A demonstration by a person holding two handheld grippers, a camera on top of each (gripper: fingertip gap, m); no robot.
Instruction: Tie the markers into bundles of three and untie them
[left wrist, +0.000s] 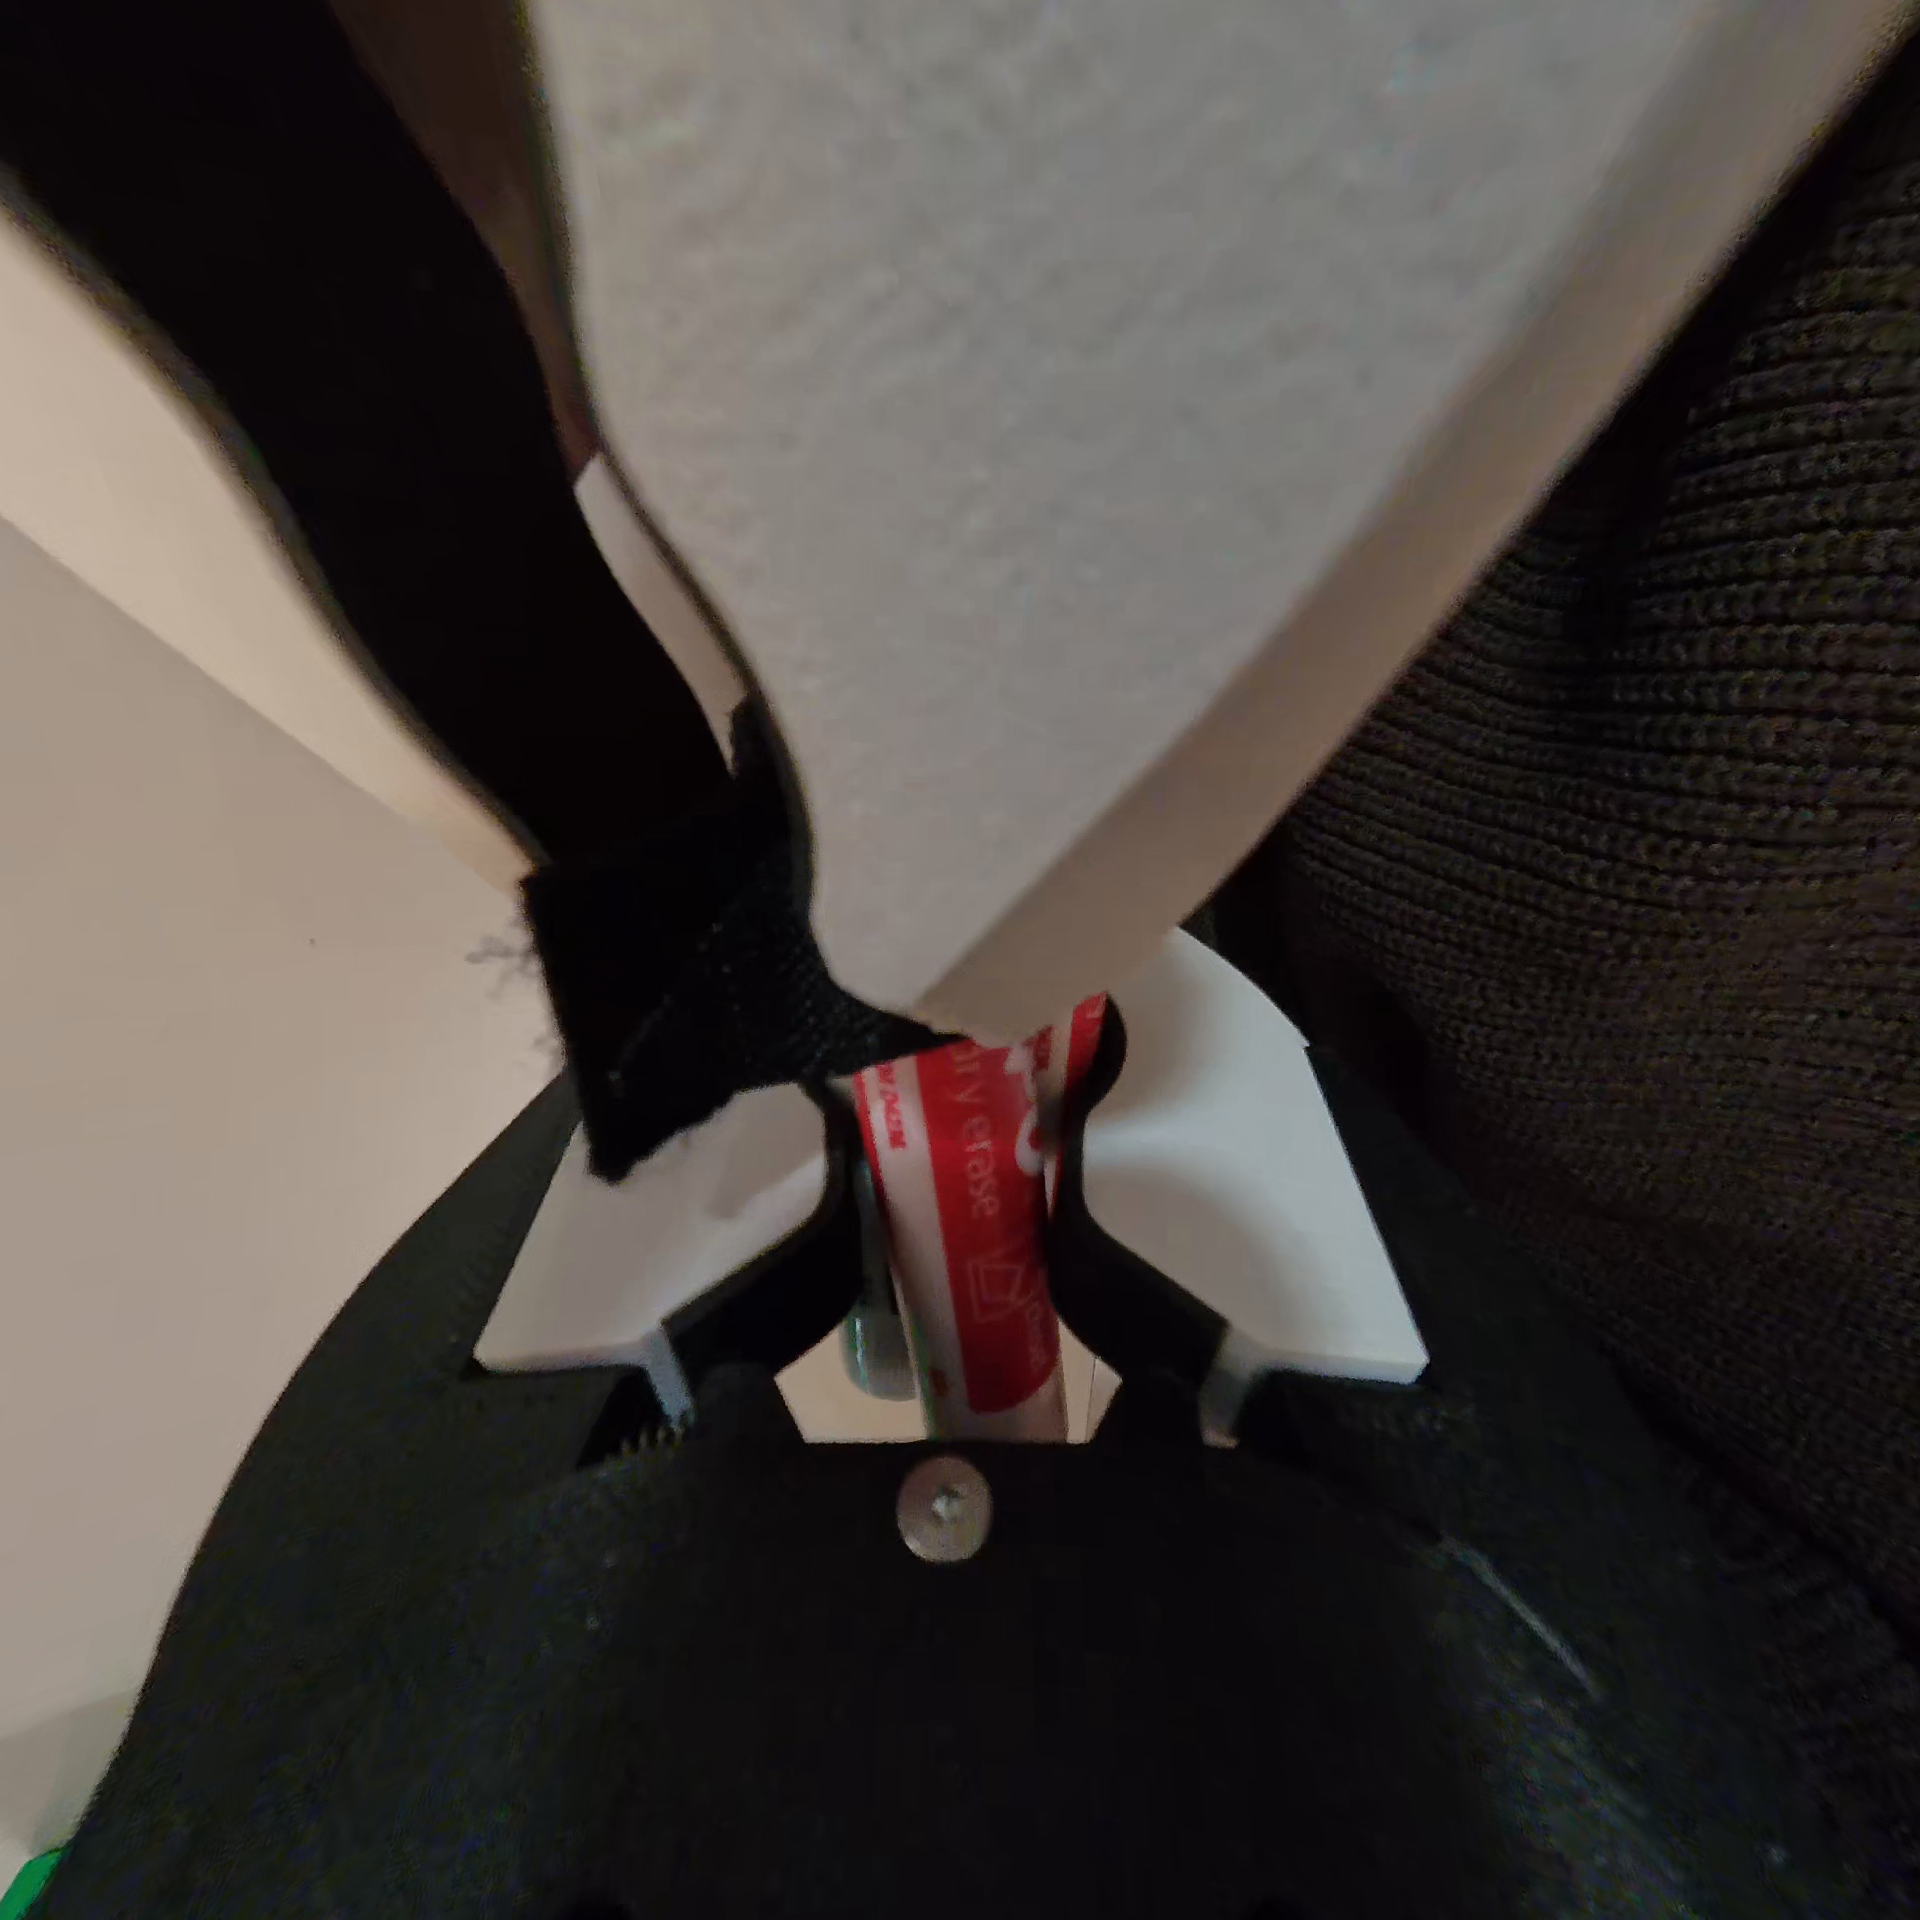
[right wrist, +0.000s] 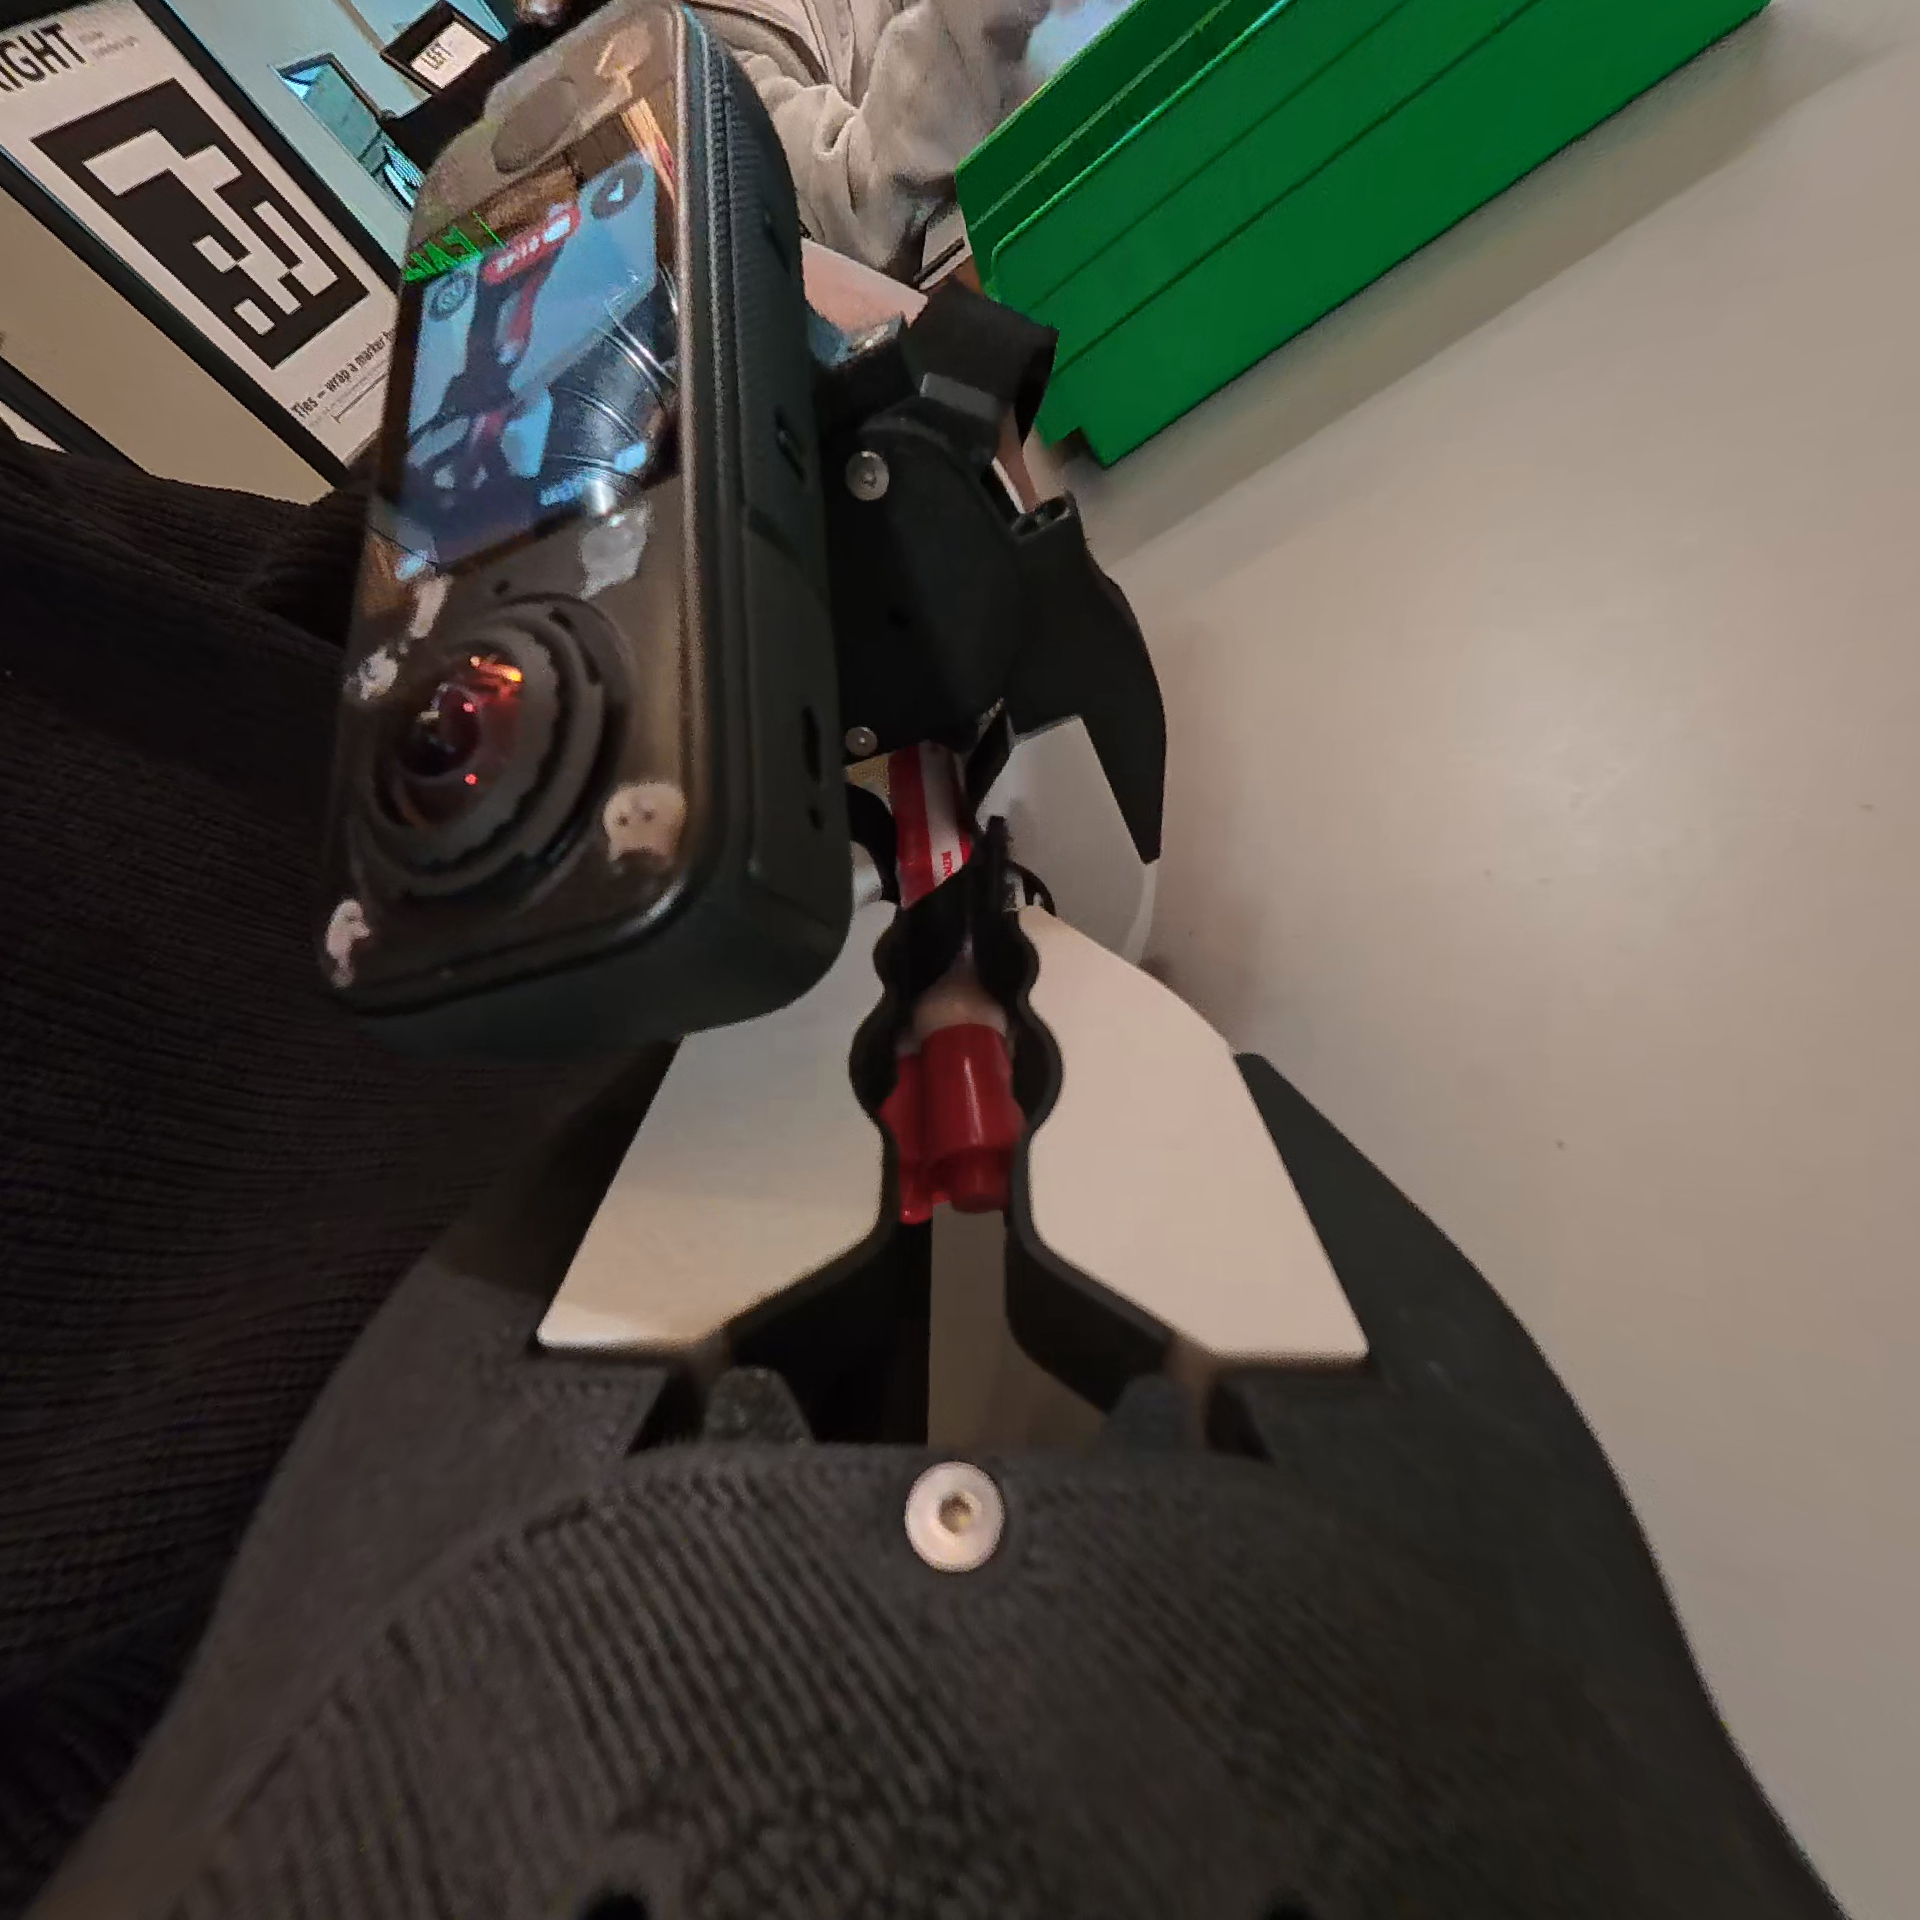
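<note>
1. Two claws met on one red-and-white marker [left wrist: 987,1247], held in the air above the pale tabletop [right wrist: 1558,831].
2. The left claw [left wrist: 966,1122] was pressed together on the marker's labelled barrel, and its black pads sat against both sides of the barrel with no gap showing.
3. The right claw [right wrist: 961,997] pinched the marker's red cap end, which sat in the wavy notch of its pads. It faced the left claw tip to tip, so the pen ran straight from one to the other.
4. A black fabric strap [left wrist: 665,1029] lay at the marker's middle, just where the two sets of tips met. It touched the barrel, but I could not tell whether it went fully around it.
5. In the left wrist view the right claw's white fingers [left wrist: 1039,468] filled the upper part, very close and blurred.
6. In the right wrist view the left tool's black camera [right wrist: 561,582] loomed at the left, just beside the marker.
7. A dark knitted sleeve [right wrist: 156,935] lay at the near left.
8. Green bins [right wrist: 1299,208] stood at the far right of the tabletop, well apart from the marker.
9. A printed sheet with a black-and-white square pattern [right wrist: 187,208] lay at the far left.
10. Both grips looked square and firm. With so little barrel bare between the tips, I judged the strap had scant room, and any twist of either wrist might have levered the pen.
</note>
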